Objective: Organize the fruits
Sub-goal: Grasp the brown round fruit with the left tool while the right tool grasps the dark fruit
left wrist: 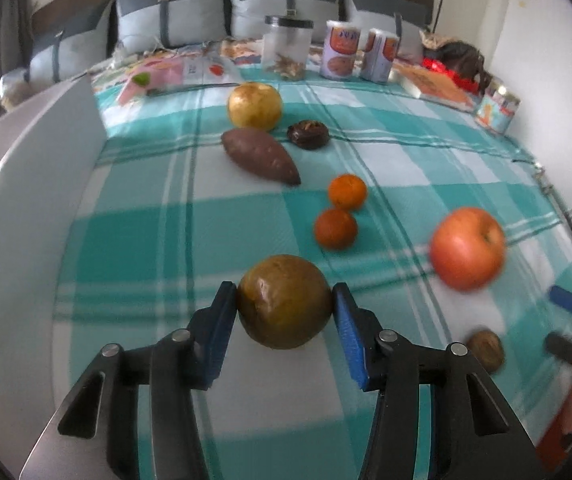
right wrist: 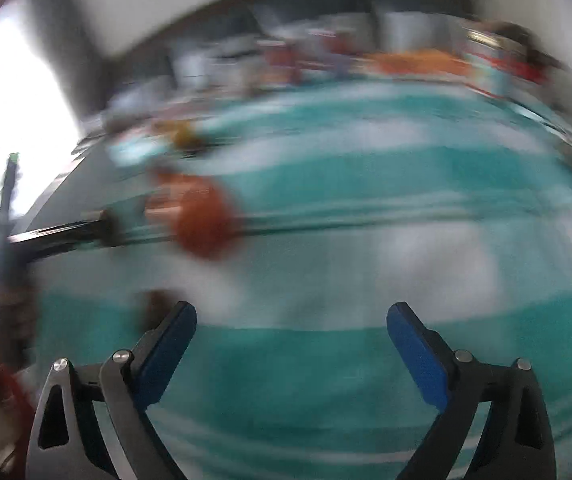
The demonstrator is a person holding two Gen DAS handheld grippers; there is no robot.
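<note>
Two grippers are mine: my left gripper (left wrist: 285, 306) clamps a round brownish-green fruit (left wrist: 284, 300) (no long axis to mind), lifted just above the checked bedspread (left wrist: 133, 240). Ahead and rightward lie two oranges (left wrist: 336, 228) and an apple (left wrist: 468, 248), nearer my right gripper (right wrist: 292, 328), which gapes wide and empty. The far jar (left wrist: 288, 48) holds dried bits.

1. Brownish-green round fruit (left wrist: 284, 301), nearest, pinched between blue jaws.
2. Red apple (left wrist: 468, 248) to the right, blurry.
3. Two small oranges (left wrist: 342, 211) in the middle, touching.
4. Yellow round fruit (left wrist: 254, 106) far back on the bed.
</note>
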